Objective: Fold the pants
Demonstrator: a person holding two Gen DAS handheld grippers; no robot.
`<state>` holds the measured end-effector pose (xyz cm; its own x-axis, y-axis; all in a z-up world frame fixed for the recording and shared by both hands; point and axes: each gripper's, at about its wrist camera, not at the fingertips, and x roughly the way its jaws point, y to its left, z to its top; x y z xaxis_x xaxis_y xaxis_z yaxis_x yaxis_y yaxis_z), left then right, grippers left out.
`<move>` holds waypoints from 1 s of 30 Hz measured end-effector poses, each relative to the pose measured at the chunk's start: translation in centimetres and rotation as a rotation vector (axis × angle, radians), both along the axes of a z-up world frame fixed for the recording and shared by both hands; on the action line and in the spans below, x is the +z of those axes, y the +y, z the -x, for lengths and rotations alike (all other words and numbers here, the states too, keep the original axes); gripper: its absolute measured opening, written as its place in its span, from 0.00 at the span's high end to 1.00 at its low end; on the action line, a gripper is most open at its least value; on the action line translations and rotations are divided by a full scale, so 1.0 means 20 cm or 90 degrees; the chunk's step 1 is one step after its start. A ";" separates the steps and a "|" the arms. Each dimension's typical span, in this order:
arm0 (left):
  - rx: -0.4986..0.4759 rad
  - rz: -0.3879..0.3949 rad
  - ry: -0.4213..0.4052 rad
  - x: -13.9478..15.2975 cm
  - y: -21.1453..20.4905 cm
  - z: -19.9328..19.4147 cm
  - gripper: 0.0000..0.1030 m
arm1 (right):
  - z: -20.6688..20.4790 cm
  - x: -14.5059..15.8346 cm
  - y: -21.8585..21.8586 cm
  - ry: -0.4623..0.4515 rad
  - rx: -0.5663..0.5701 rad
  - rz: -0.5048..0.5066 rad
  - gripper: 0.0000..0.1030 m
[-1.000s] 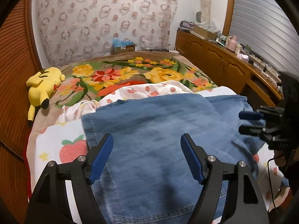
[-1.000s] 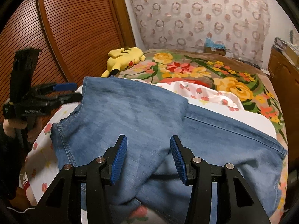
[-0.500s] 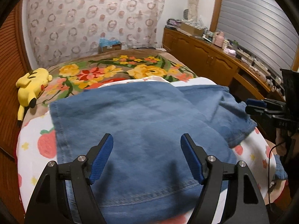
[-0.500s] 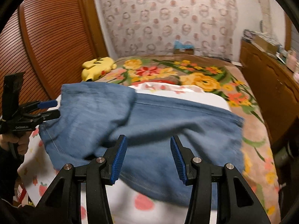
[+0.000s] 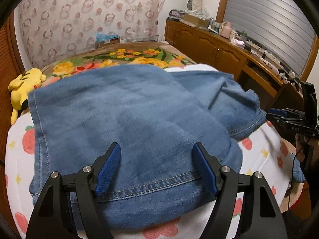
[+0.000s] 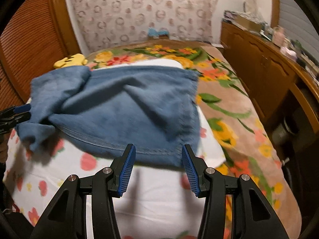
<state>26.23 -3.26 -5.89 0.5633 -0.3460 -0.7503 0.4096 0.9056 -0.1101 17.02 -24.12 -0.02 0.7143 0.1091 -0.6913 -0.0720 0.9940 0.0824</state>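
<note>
Jeans (image 5: 123,119) just got flopped over into a rough fold near the plush toy (image 5: 24,85); left tongs (image 5: 157,169) and right tongs (image 6: 157,167) both gape empty, so smoothing's next.

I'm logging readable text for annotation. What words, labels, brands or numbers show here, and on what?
Pale lettering on the black body of the right gripper, seen in the left wrist view: too small and blurred to read.
Blue denim pants: no label visible.
Items on the wooden sideboard: too small to read.
</note>
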 end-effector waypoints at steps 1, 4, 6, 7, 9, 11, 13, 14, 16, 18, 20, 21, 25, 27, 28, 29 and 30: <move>0.002 -0.001 0.006 -0.01 0.00 0.00 0.27 | -0.01 -0.01 -0.01 0.004 -0.006 -0.002 0.51; 0.006 -0.005 0.016 -0.05 0.01 -0.01 0.27 | -0.04 -0.02 -0.01 0.013 -0.016 -0.002 0.51; 0.008 -0.006 0.021 -0.07 0.01 -0.01 0.27 | -0.07 -0.03 0.01 0.020 -0.017 0.001 0.51; 0.009 -0.007 0.023 -0.07 0.01 -0.01 0.27 | -0.08 -0.02 0.01 0.021 -0.016 0.000 0.51; 0.010 -0.007 0.026 -0.09 0.01 -0.01 0.27 | -0.07 -0.02 0.02 0.022 -0.012 0.002 0.51; 0.011 -0.006 0.028 -0.10 0.02 -0.01 0.27 | -0.07 -0.03 0.01 0.022 -0.010 0.005 0.51; 0.010 -0.006 0.027 -0.10 0.03 0.00 0.27 | -0.06 -0.04 0.00 0.025 -0.009 0.007 0.51; 0.009 -0.006 0.027 -0.11 0.03 0.00 0.27 | -0.07 -0.04 -0.01 0.027 -0.008 0.006 0.51; 0.007 -0.009 0.028 -0.13 0.03 -0.01 0.27 | -0.06 -0.04 -0.02 0.021 -0.001 0.008 0.74; 0.008 -0.009 0.028 -0.14 0.04 -0.01 0.27 | -0.05 -0.05 -0.02 0.021 0.013 0.000 0.83; 0.009 -0.012 0.027 -0.15 0.04 -0.02 0.27 | -0.04 -0.04 -0.03 0.014 0.023 -0.003 0.88; 0.009 -0.014 0.027 -0.15 0.04 -0.02 0.27 | -0.02 -0.02 -0.05 0.005 0.021 -0.009 0.89; 0.010 -0.023 0.027 -0.16 0.05 -0.02 0.27 | 0.09 0.09 -0.19 -0.044 -0.020 -0.026 0.91; 0.009 -0.023 0.028 -0.16 0.05 -0.03 0.27 | 0.13 0.10 -0.24 -0.042 -0.021 -0.046 0.91; 0.008 -0.022 0.028 -0.16 0.05 -0.03 0.27 | 0.14 0.09 -0.24 -0.040 -0.024 -0.042 0.91; 0.008 -0.021 0.028 -0.16 0.06 -0.03 0.27 | 0.15 0.07 -0.24 -0.031 -0.022 -0.035 0.91; 0.009 -0.022 0.028 -0.16 0.06 -0.03 0.27 | 0.15 0.05 -0.24 -0.025 -0.023 -0.030 0.91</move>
<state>26.89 -2.08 -8.99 0.5340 -0.3122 -0.7857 0.3924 0.9147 -0.0967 14.07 -28.96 1.03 0.7451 0.1144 -0.6570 -0.0403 0.9911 0.1269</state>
